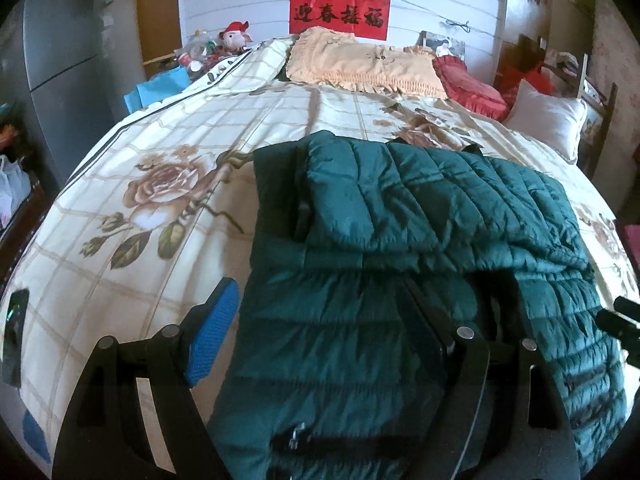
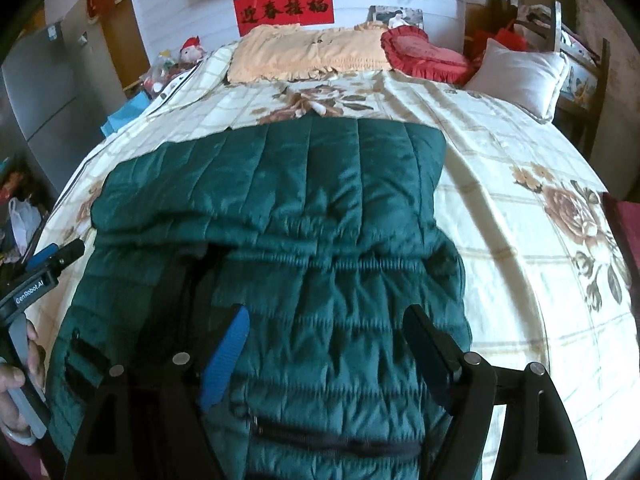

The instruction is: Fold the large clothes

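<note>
A dark green quilted puffer jacket (image 1: 400, 248) lies on the bed, its far part folded over toward me; it also shows in the right wrist view (image 2: 288, 216). My left gripper (image 1: 316, 320) is open over the jacket's near left part, its blue-padded finger (image 1: 212, 340) above the bedspread just left of the jacket's edge. My right gripper (image 2: 324, 344) is open, hovering over the jacket's near part, holding nothing. The left gripper's body (image 2: 44, 276) shows at the left edge of the right wrist view.
The bed has a cream floral bedspread (image 1: 168, 184). At its head lie a yellow cover (image 1: 360, 64), a red cushion (image 1: 468, 84) and a white pillow (image 1: 548, 120). A grey fridge (image 1: 60, 40) stands to the left. A chair (image 2: 580, 52) stands at the far right.
</note>
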Action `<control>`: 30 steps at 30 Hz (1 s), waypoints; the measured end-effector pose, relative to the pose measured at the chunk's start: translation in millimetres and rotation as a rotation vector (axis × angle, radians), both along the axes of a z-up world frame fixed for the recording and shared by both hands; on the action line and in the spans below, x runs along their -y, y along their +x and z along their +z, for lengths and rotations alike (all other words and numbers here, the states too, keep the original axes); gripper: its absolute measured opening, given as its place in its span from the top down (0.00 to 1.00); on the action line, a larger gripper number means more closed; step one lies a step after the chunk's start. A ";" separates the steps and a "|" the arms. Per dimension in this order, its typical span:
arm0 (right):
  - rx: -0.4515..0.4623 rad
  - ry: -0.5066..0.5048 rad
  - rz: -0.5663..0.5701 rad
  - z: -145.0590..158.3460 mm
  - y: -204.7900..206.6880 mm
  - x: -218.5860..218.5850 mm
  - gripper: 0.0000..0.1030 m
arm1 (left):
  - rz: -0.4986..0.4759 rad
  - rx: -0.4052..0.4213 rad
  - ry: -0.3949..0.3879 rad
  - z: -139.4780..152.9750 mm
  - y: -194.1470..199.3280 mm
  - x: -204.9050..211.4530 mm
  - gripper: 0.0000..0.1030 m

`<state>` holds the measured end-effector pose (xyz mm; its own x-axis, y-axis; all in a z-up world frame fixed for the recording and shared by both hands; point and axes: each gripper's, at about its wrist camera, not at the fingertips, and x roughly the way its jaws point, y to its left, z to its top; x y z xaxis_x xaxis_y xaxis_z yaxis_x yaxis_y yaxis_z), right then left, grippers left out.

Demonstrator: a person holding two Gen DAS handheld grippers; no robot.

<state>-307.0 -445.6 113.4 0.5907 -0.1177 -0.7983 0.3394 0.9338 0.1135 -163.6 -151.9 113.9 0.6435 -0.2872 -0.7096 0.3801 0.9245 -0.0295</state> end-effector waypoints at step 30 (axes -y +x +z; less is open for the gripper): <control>0.027 -0.019 -0.050 0.9 -55.4 -37.3 0.21 | -0.025 -0.022 -0.026 -4.0 -76.6 -34.7 0.21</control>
<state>-362.4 -408.3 114.3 0.6046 -0.1627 -0.7797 0.3831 0.9177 0.1056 -240.2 -117.2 109.8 0.6202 -0.3213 -0.7156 0.4019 0.9136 -0.0619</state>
